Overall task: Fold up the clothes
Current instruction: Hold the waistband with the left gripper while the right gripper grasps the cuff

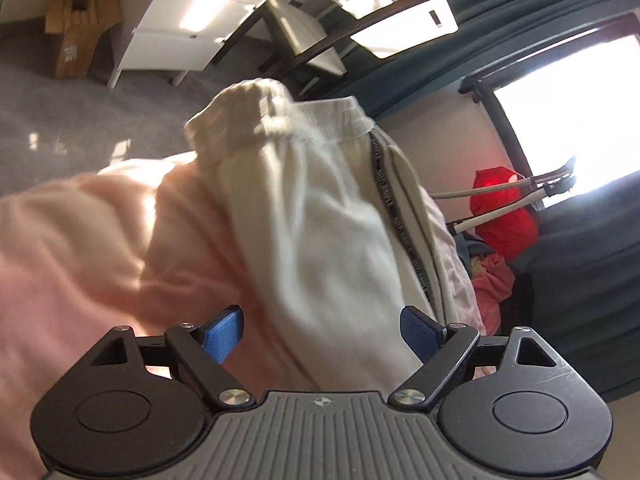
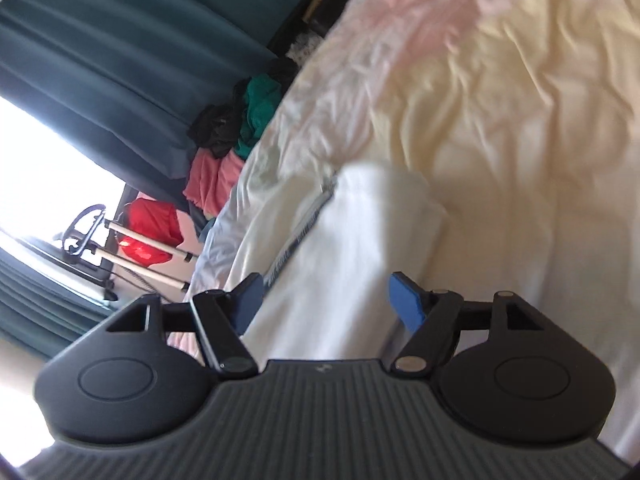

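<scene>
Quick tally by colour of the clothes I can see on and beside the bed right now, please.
Cream or white: 1, the trousers with a dark side stripe, lying on the bed
Red: 1, the red garment by the window
Pink: 1, the pink cloth in the pile
Green: 1, the green cloth
Black: 1, the black cloth
Total: 5

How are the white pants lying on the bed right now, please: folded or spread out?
Folded, it seems: the white pants lie as a narrow doubled strip on the bedding, waistband bunched at the far end. Blur hides how neat the fold is.
</scene>
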